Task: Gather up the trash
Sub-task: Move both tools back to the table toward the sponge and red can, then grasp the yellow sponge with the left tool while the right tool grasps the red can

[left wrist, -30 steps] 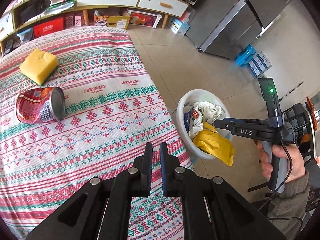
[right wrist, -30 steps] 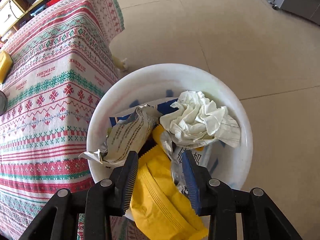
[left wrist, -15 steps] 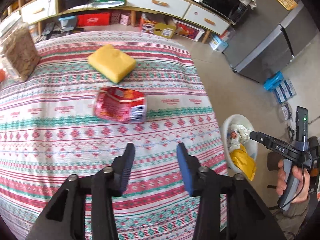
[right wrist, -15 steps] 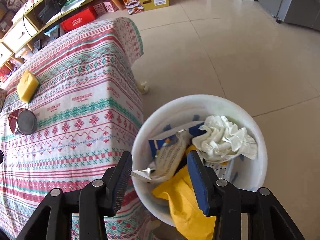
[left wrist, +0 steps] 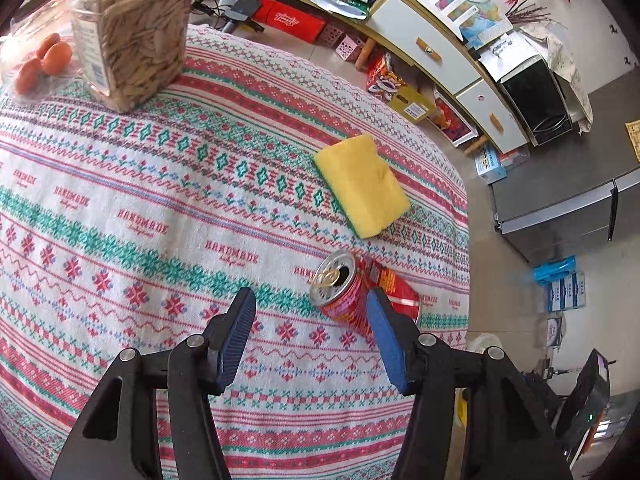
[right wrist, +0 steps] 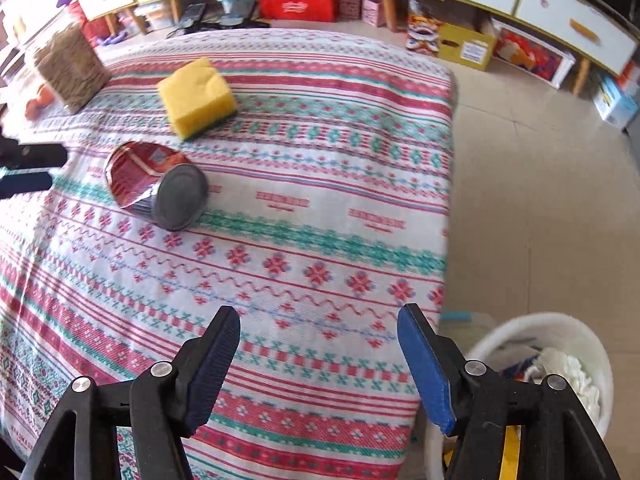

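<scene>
Your surface (left wrist: 120,216) wears a patterned cloth; dented red can (left wrist: 360,296) lies near its edge beside a yellow sponge (left wrist: 360,184). Both grippers' fingers are opening, empty. White bin (right wrist: 560,332) on tiled floor (right wrist: 540,180).

One can (left wrist: 362,294), one sponge (left wrist: 362,184), one jar (left wrist: 132,28), one bin (right wrist: 560,364).

Home living room: patterned red-and-green woven tablecloth (left wrist: 168,200), long low white-drawered sideboard (left wrist: 424,44), black microwave oven (left wrist: 536,100), tiled floor (right wrist: 540,184).
</scene>
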Demonstrator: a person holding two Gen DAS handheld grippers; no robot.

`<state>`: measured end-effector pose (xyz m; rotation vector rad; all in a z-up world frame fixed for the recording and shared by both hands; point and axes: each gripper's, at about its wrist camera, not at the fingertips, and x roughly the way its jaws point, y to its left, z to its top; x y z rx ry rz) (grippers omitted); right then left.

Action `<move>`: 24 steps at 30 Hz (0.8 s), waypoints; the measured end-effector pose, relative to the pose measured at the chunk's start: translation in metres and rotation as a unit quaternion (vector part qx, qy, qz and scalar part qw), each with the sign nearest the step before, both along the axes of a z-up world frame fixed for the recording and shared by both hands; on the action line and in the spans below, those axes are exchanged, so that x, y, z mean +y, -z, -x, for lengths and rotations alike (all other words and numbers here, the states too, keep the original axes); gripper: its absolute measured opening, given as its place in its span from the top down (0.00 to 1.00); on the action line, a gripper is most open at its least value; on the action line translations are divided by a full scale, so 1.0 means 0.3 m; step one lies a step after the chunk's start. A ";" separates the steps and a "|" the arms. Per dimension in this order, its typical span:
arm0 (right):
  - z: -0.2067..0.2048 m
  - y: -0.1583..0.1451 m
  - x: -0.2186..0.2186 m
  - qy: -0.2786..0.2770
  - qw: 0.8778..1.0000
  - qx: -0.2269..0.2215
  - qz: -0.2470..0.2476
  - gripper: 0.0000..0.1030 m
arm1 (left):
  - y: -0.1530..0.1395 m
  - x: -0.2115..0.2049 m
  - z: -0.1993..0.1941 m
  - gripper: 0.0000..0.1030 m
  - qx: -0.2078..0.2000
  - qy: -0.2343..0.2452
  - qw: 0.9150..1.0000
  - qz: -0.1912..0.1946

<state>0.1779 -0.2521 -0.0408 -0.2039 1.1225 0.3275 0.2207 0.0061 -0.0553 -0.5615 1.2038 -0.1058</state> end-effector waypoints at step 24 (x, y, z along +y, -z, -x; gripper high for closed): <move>-0.113 0.078 0.127 -0.037 0.999 0.002 0.036 0.28 | 0.137 -0.140 -0.432 0.68 -0.005 -0.003 1.000 -0.005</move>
